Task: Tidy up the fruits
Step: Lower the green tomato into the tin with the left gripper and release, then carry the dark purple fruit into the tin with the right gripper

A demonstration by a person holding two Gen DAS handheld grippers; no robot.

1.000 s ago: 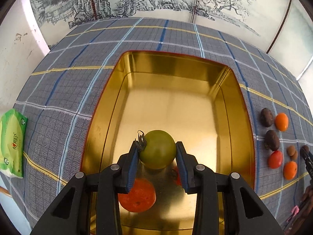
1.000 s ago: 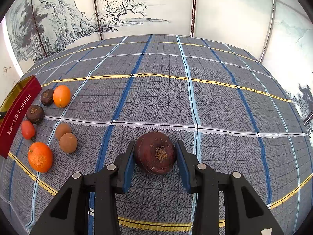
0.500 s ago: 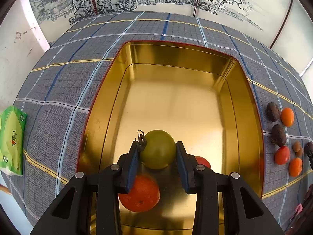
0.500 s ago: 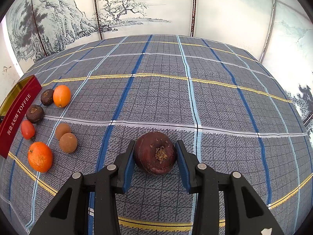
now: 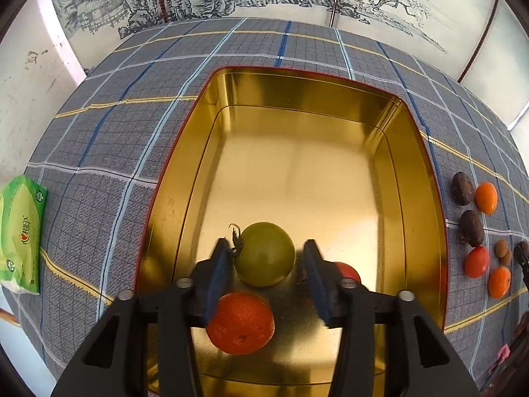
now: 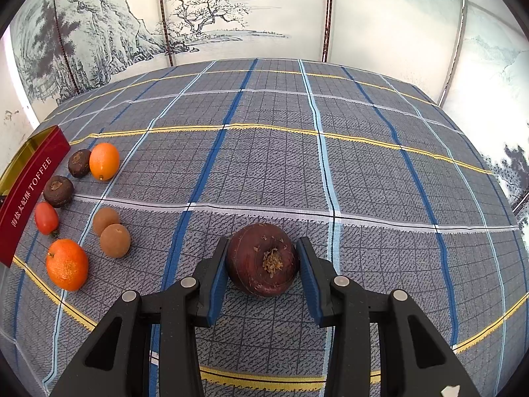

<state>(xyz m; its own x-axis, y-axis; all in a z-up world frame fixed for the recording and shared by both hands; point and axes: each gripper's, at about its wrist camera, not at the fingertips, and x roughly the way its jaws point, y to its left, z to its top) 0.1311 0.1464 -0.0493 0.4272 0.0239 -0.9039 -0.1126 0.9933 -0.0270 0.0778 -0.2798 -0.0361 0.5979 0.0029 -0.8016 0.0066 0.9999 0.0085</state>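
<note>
Gold-lined and red on the outside, the tin (image 5: 330,92) takes up most of the left wrist view and is still largely bare: it holds an orange fruit (image 5: 239,322) near its front wall, a red tomato (image 5: 347,271) half hidden behind a finger, and the green tomato (image 5: 264,253) now being let go. That makes three pieces in, by my count.

On the checked tablecloth (image 6: 264,165) beside the tin's lettered side, seven fruits wait in a loose cluster: two oranges (image 6: 67,263), two dark brown fruits (image 6: 59,191), two tan round ones (image 6: 115,240) and a small red tomato (image 6: 46,217). Most of the sorting therefore looks undone.

The left gripper (image 5: 266,264) hangs over the tin with its jaws opening; the green tomato sits between them, a clear gap on its right side and the left pad at most brushing its stem (so it seems released rather than held).

The right gripper (image 6: 263,261) is clamped on a dark purple fruit (image 6: 263,259), both blue pads pressed against its sides, low over the cloth and well apart from the tin. That fruit would be next to go in.
</note>
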